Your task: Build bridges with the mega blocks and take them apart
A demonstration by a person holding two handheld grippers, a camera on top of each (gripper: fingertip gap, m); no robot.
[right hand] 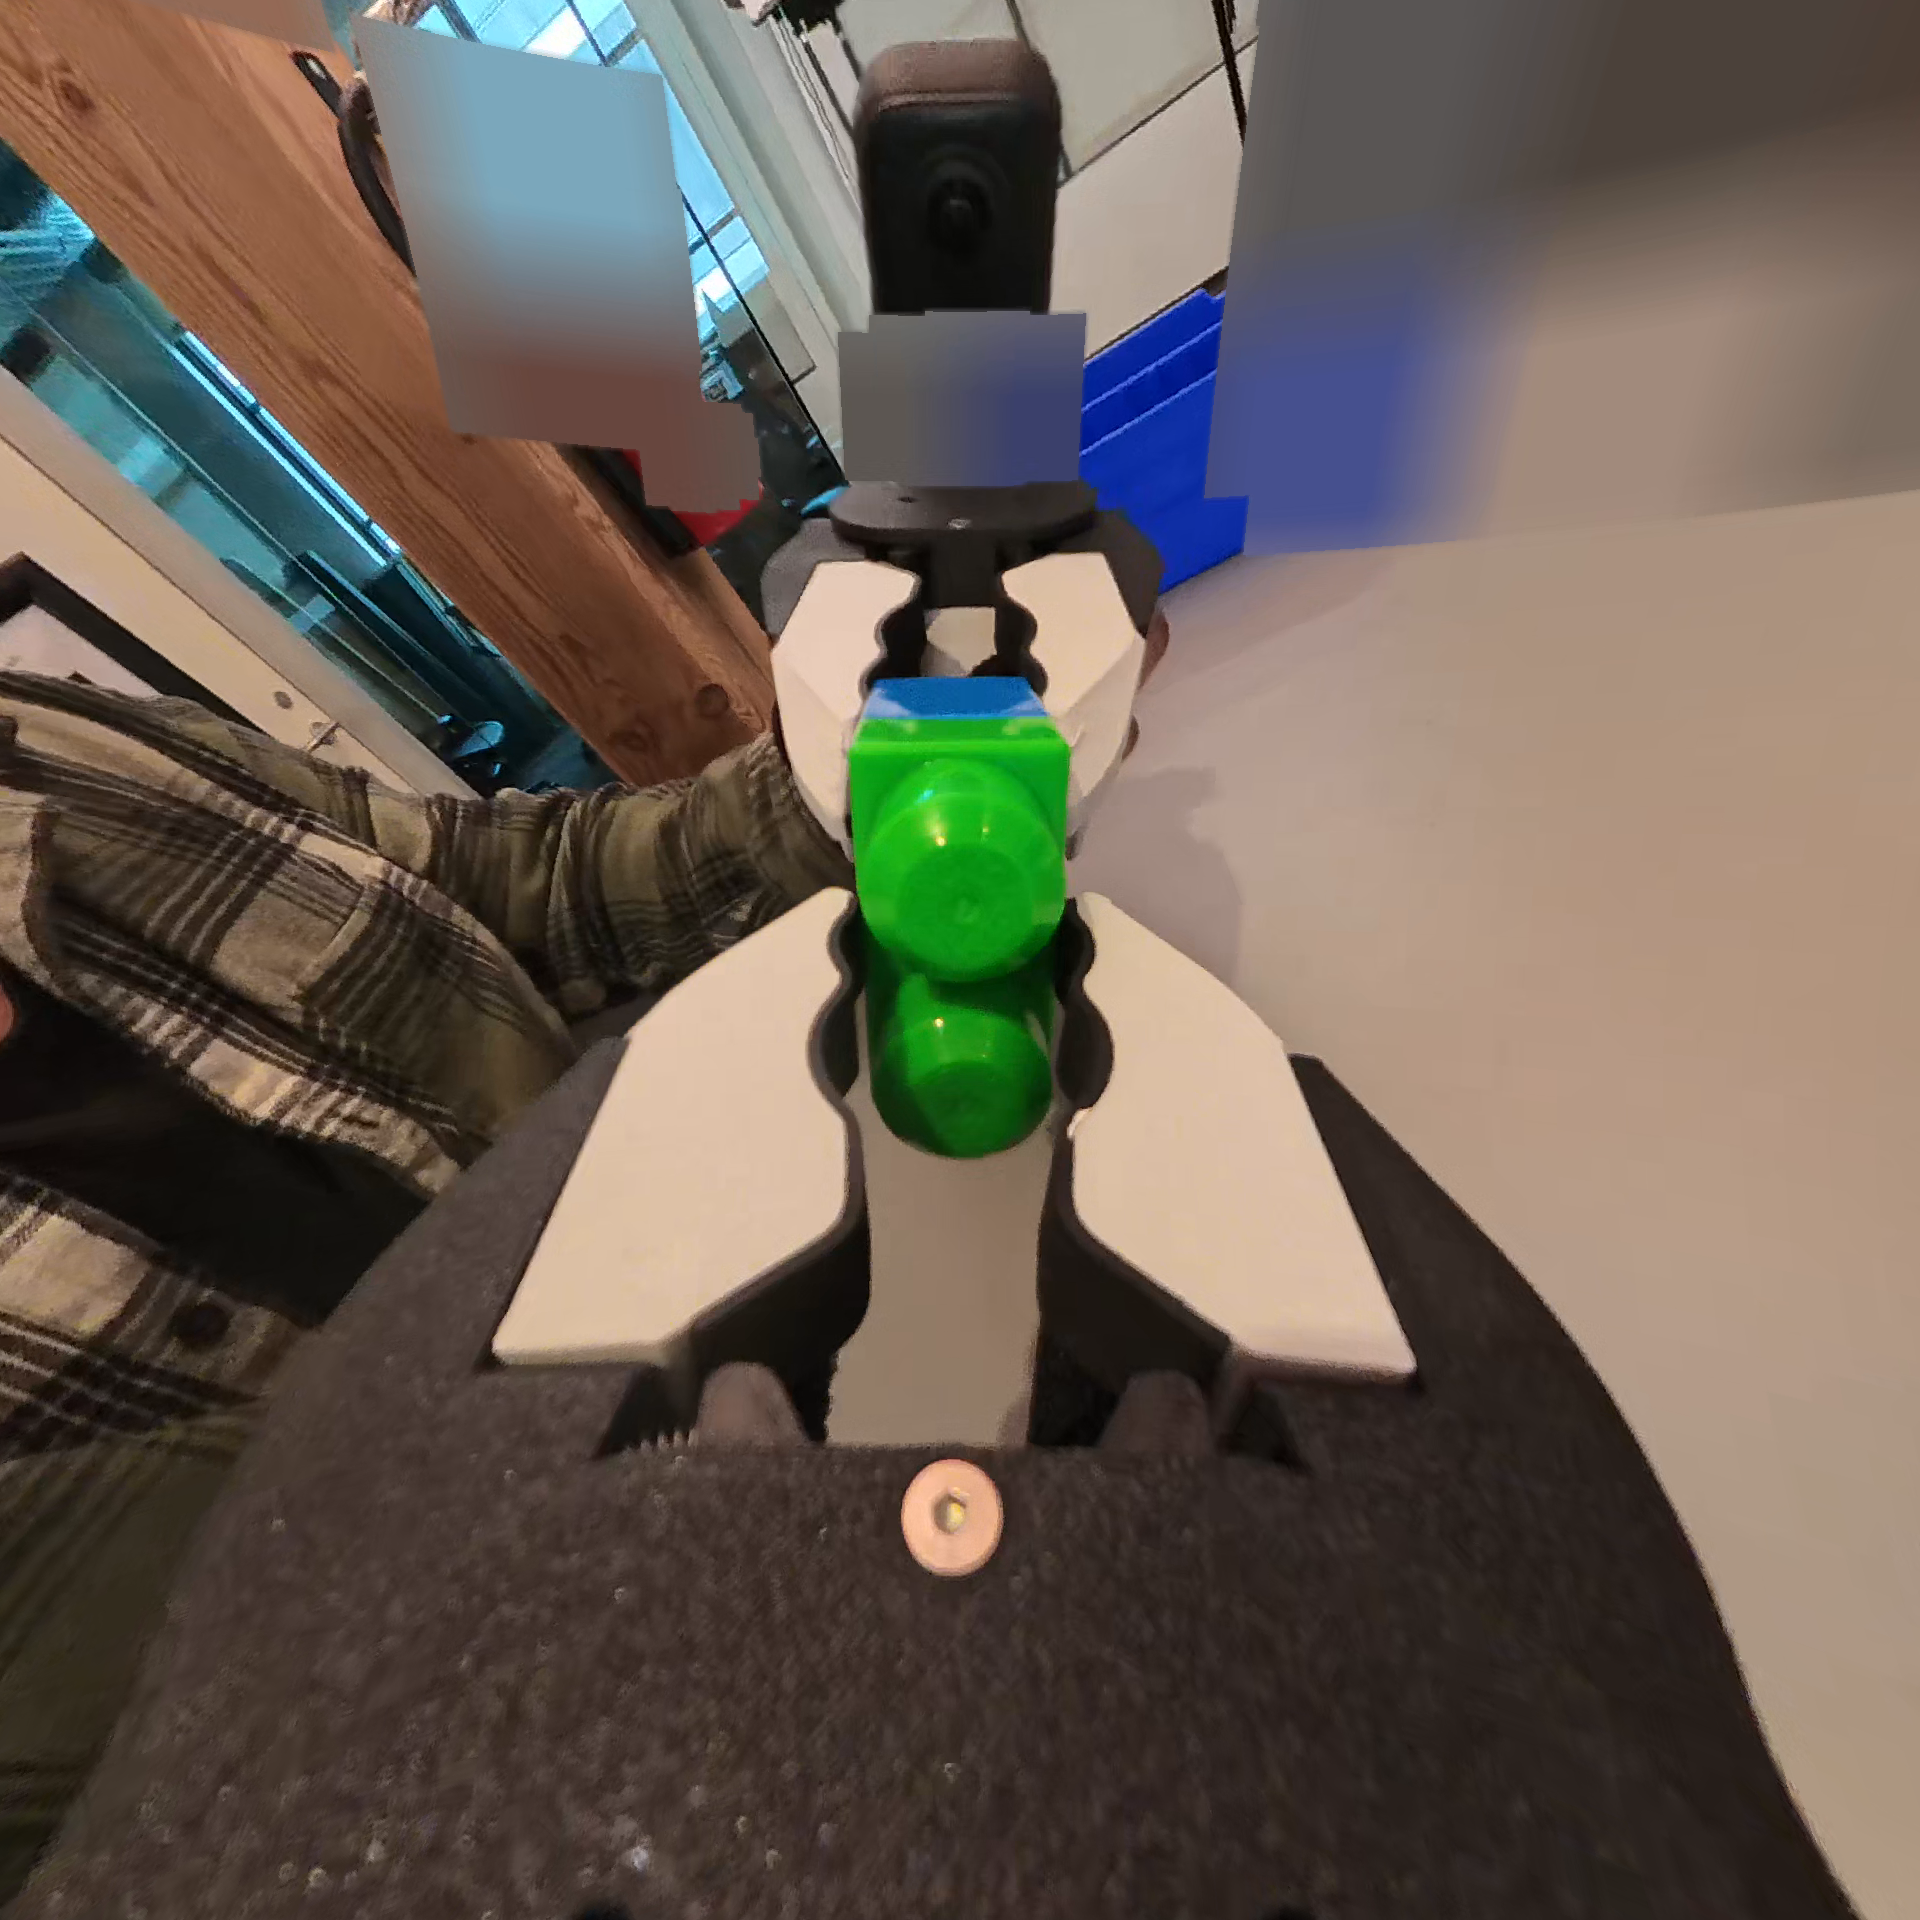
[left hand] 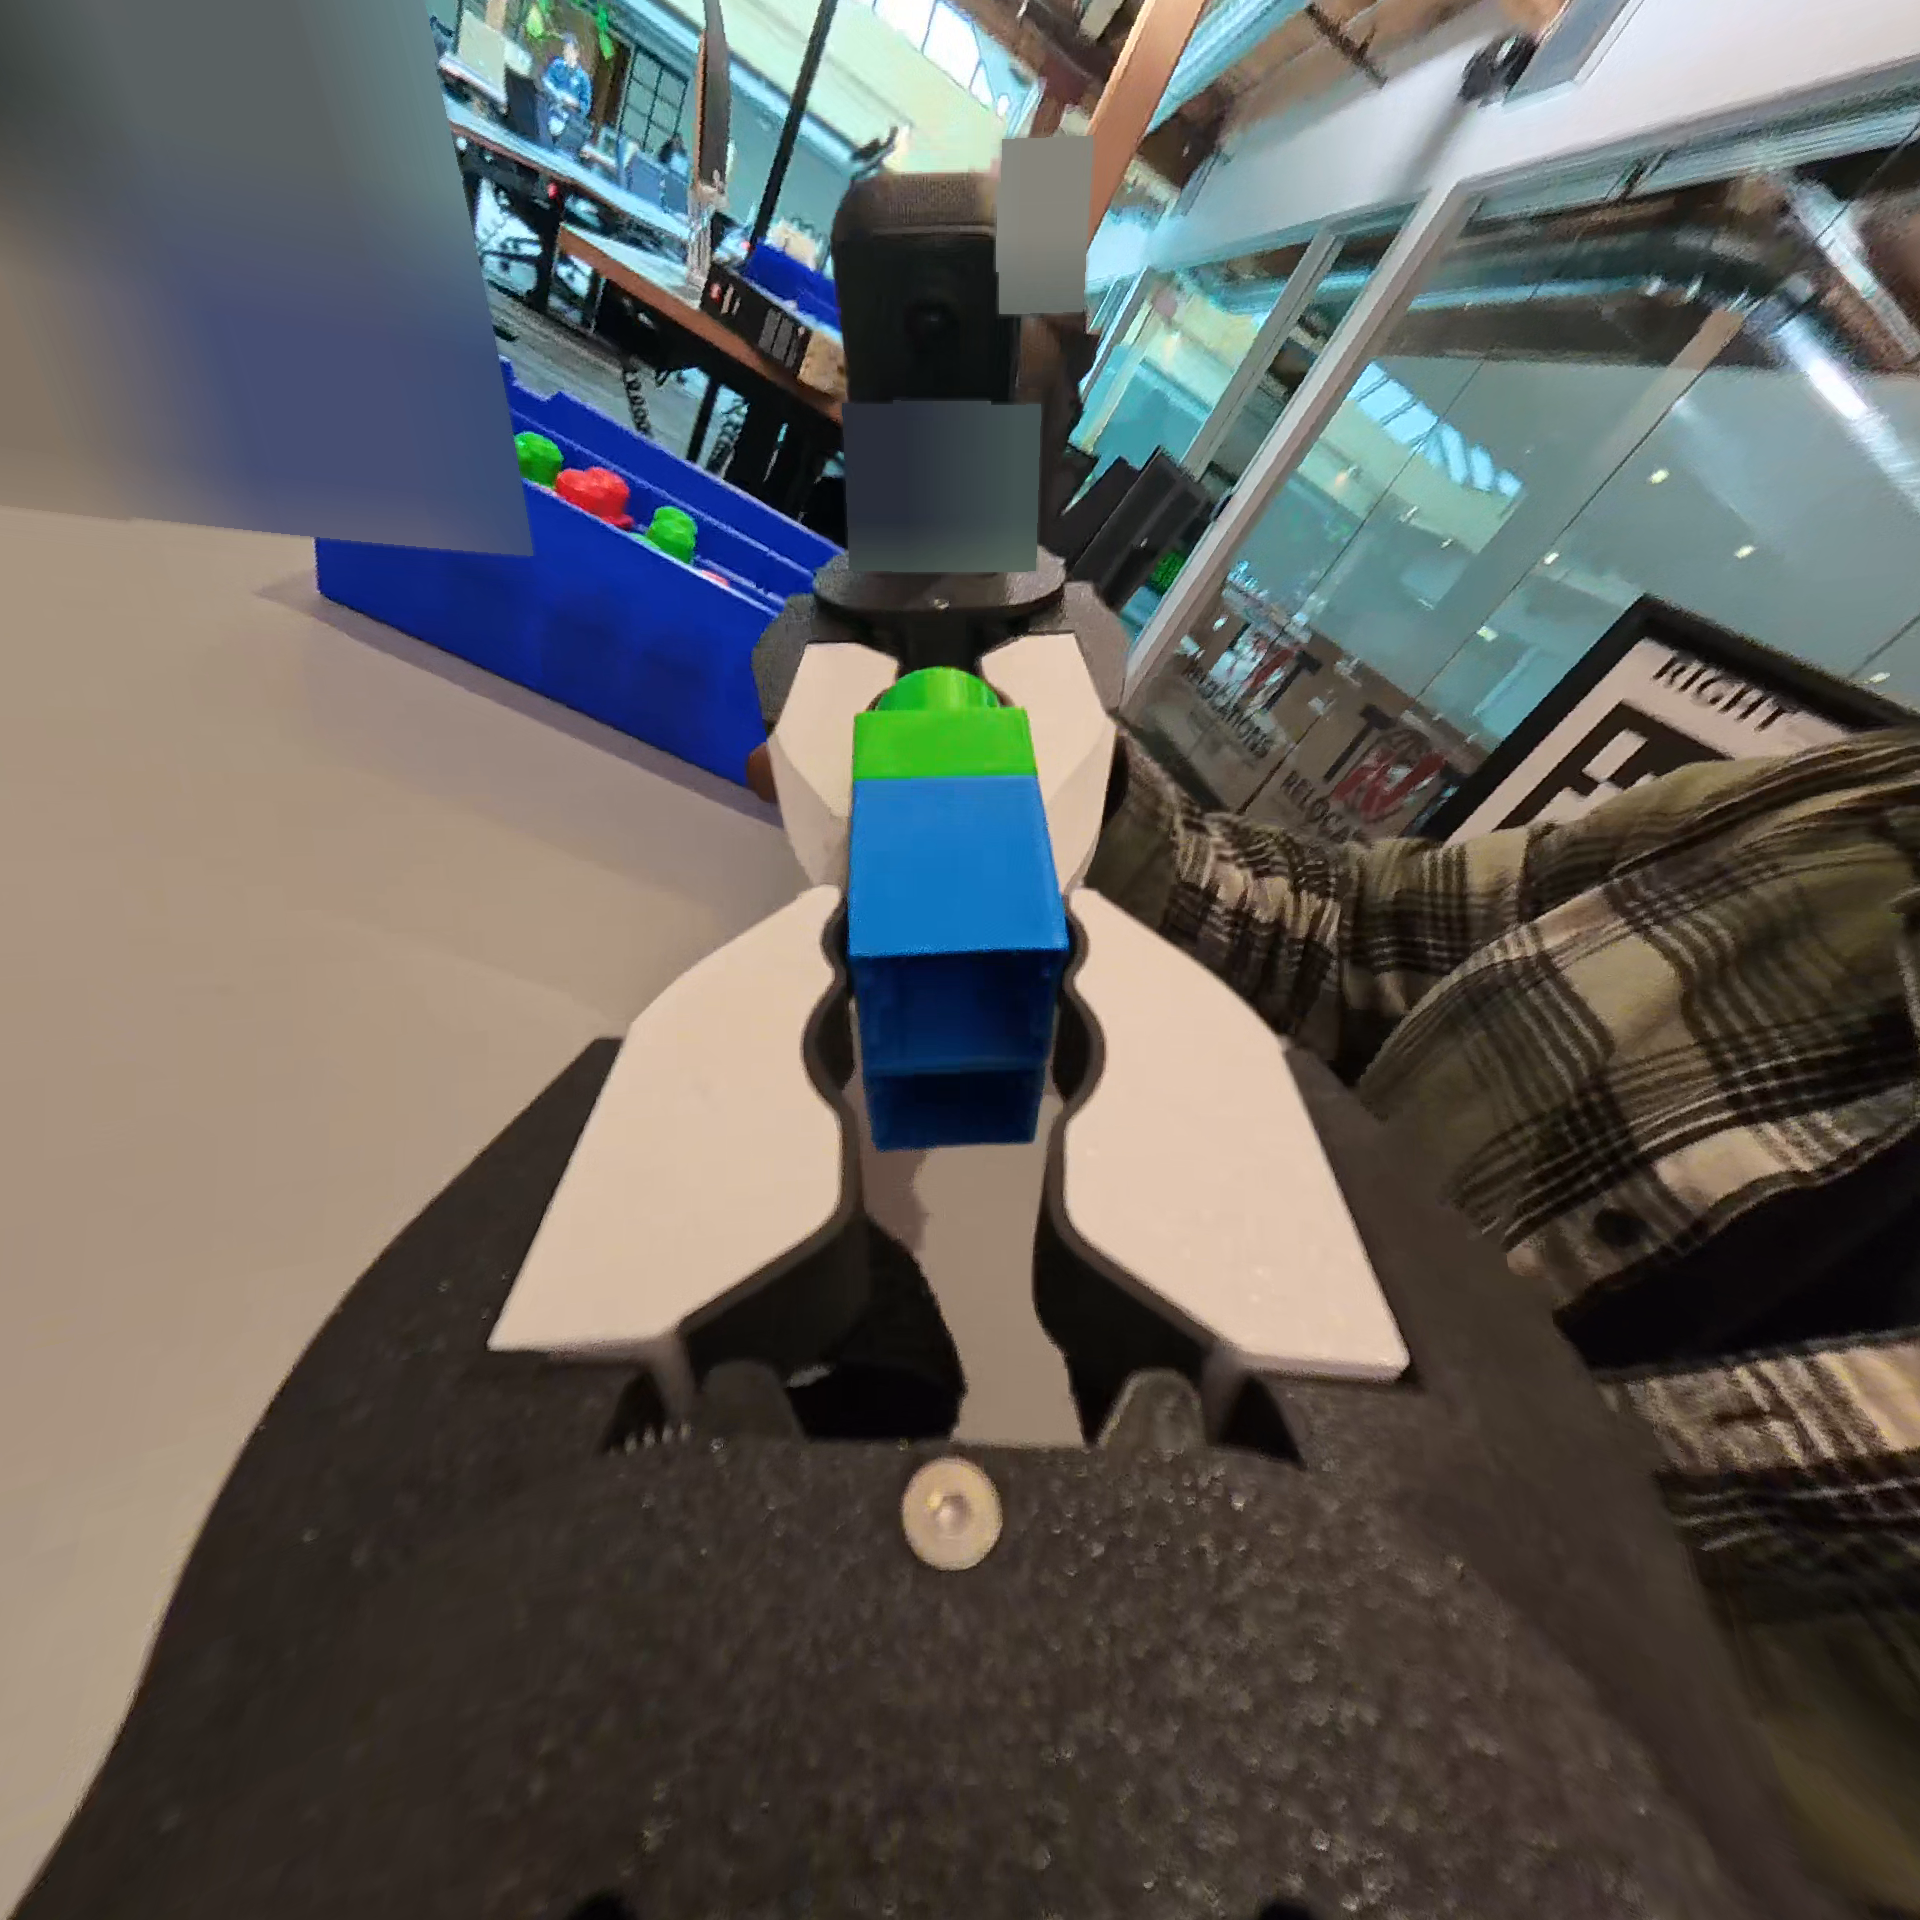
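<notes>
A blue block and a green block are pressed together end to end and held in the air above the white table. My left gripper is shut on the blue block, whose hollow underside faces its camera. My right gripper is shut on the green block, whose two studs face its camera. The blue block shows just behind the green one. The grippers point at each other: the right one shows beyond the blocks in the left wrist view, the left one in the right wrist view.
A blue bin with loose green and red blocks stands at the back of the table; it also shows in the right wrist view. A plaid sleeve reaches in from the side. Glass walls and a wooden beam are behind.
</notes>
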